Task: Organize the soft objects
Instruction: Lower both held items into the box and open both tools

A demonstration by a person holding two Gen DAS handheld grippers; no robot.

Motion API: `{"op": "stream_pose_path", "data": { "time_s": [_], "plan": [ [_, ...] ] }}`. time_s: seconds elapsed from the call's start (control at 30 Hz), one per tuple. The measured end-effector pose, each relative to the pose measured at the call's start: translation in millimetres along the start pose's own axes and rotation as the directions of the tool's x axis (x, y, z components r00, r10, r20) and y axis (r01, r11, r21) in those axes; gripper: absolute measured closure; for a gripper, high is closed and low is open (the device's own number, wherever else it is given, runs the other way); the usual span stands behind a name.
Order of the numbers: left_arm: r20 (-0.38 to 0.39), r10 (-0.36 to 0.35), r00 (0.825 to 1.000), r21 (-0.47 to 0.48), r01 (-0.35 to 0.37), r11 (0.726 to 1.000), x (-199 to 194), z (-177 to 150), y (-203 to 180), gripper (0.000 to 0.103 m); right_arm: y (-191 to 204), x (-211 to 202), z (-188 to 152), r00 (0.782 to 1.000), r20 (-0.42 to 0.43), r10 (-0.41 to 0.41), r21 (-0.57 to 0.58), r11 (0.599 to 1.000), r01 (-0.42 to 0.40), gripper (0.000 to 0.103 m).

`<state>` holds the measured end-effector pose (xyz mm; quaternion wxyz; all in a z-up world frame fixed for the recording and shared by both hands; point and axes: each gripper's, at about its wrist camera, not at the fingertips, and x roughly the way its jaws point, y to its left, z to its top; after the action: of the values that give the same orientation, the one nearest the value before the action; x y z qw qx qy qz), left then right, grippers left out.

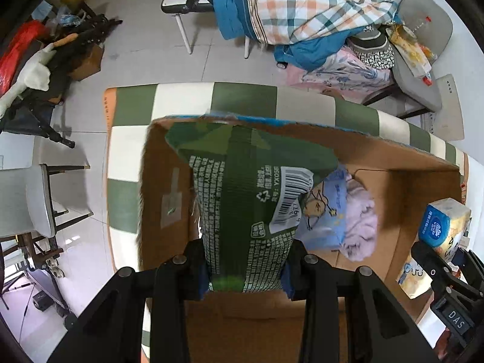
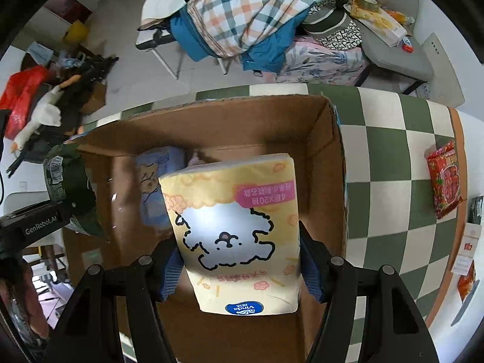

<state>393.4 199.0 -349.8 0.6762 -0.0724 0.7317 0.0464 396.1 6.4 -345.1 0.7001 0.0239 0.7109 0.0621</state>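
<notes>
My left gripper [image 1: 246,267] is shut on a green soft pack [image 1: 245,199] with a barcode and holds it above the open cardboard box [image 1: 402,163]. My right gripper [image 2: 242,260] is shut on a yellow tissue pack [image 2: 236,227] with a cartoon dog, also above the box [image 2: 329,157]. The tissue pack also shows at the right in the left wrist view [image 1: 441,227]. The green pack shows at the left in the right wrist view [image 2: 68,181]. Inside the box lie a light blue pack [image 1: 326,217] and a pink cloth [image 1: 360,220].
The box stands on a green and white checked table [image 2: 393,163]. A red snack bag [image 2: 444,181] and small boxes [image 2: 466,248] lie at the table's right side. Chairs piled with blankets [image 1: 305,9] stand beyond the table. A grey chair [image 1: 33,199] stands at left.
</notes>
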Motion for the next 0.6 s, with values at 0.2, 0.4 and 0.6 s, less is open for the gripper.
{"op": "stream_pose_path", "data": {
  "time_s": [0.2,0.4,0.6],
  "plan": [
    [-0.043,-0.005,0.999,-0.032,0.004,0.999,9,12,1,0.065,-3,17,12,0.999,-0.027,-0.023,0.008,1.000,0.023,0.032],
    [0.017,-0.014,1.000,-0.024,0.015,1.000,-8,11,3,0.040,-4,5,14,1.000,0.007,-0.024,0.020,1.000,0.024,0.020],
    [0.083,0.004,0.997,-0.002,-0.004,1.000,-28,-9,3,0.004,1,-12,3,0.999,0.033,-0.027,-0.008,1.000,0.027,0.000]
  ]
}}
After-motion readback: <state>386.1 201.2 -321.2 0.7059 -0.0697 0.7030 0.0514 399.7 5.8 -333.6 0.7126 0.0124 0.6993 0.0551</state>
